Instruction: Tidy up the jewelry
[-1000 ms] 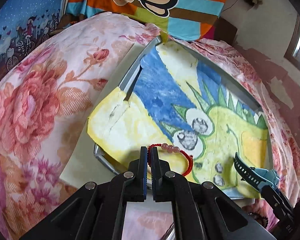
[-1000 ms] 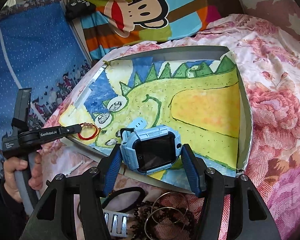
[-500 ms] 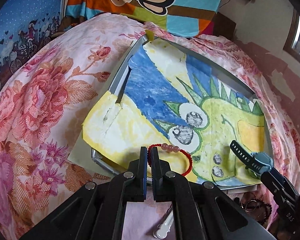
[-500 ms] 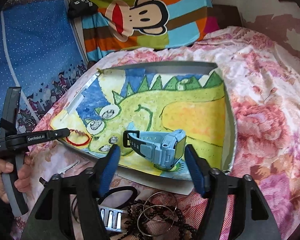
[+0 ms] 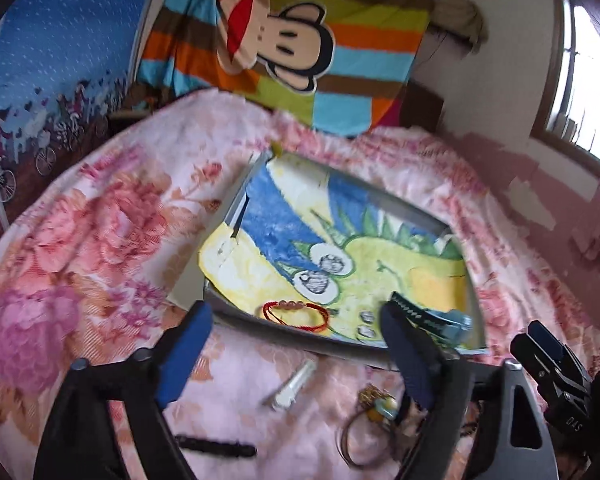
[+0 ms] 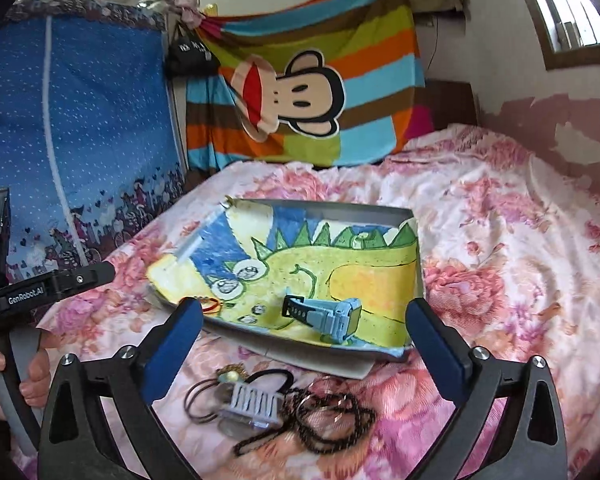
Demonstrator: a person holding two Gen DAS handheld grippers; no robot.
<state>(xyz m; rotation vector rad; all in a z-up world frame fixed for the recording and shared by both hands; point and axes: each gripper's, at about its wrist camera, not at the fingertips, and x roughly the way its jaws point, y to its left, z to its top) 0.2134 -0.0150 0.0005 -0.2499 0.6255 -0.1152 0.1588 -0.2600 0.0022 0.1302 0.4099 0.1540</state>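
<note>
Left tongs [image 5: 292, 340] are swinging open, blue pads wide apart and nothing pinched between them; the red string bracelet [image 5: 296, 314] with its pale pink beads lies free just beyond, at twelve o'clock from the tips, on the near edge of the grey tray [image 5: 404, 212]. Right tongs [image 6: 304, 332] are spreading too, jaws as wide as they go, gripping nothing; the light blue smartwatch [image 6: 332, 314] sits on its side between and just past the pads, touching neither, dark strap end pointing toward nine o'clock. Watch and bracelet both rest on the dinosaur drawing [image 6: 340, 264] that lines the tray, bracelet toward the nine o'clock corner in the right view, watch near the six o'clock edge. Below the right tongs, on the floral bedsheet [image 6: 500, 248], a small heap waits: black hair ties [image 6: 204, 396], a clear comb-like clip [image 6: 256, 404], thin hoop rings [image 6: 324, 400] and a dark beaded necklace [image 6: 340, 428], all overlapping. In the left view a silvery clip [image 5: 292, 386] lies on the sheet at six o'clock from the bracelet, outside the tray. At nine o'clock in the right view, a hand [image 6: 16, 376] grips the other tool's handle. A striped monkey blanket [image 6: 308, 80] hangs at twelve.
</note>
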